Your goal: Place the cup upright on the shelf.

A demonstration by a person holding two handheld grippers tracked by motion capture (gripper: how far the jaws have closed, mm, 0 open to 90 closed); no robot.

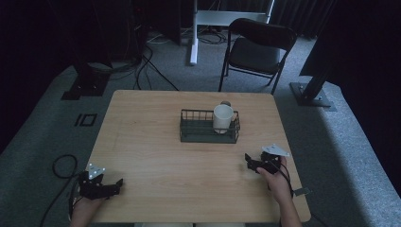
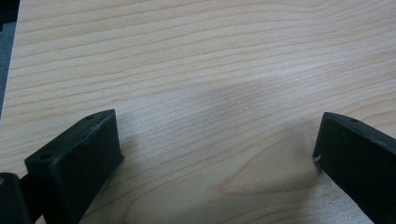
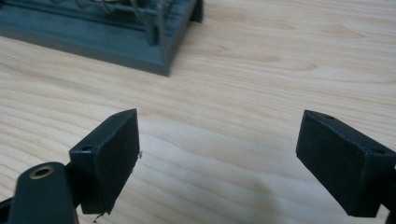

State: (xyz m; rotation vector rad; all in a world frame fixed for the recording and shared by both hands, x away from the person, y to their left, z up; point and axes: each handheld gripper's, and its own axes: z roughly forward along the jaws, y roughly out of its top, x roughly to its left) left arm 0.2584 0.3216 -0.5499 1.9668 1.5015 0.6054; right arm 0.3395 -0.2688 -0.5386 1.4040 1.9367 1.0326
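Observation:
A dark wire basket [image 1: 198, 127] stands at the middle of the wooden table [image 1: 156, 156], a little toward the far side. A white cup [image 1: 222, 118] stands upright in its right end. My left gripper [image 1: 117, 183] rests low at the near left corner of the table, open, with bare wood between its jaws [image 2: 219, 140]. My right gripper [image 1: 247, 160] sits at the near right, open and pointing left toward the basket, whose dark base [image 3: 112, 39] lies just ahead of its jaws [image 3: 219, 140]. Neither gripper holds anything.
A black folding chair [image 1: 257, 49] stands on the grey carpet beyond the table's far edge. Black stand bases [image 1: 87, 85] [image 1: 312, 92] flank the far corners. Cables [image 1: 64, 165] trail on the floor at the left.

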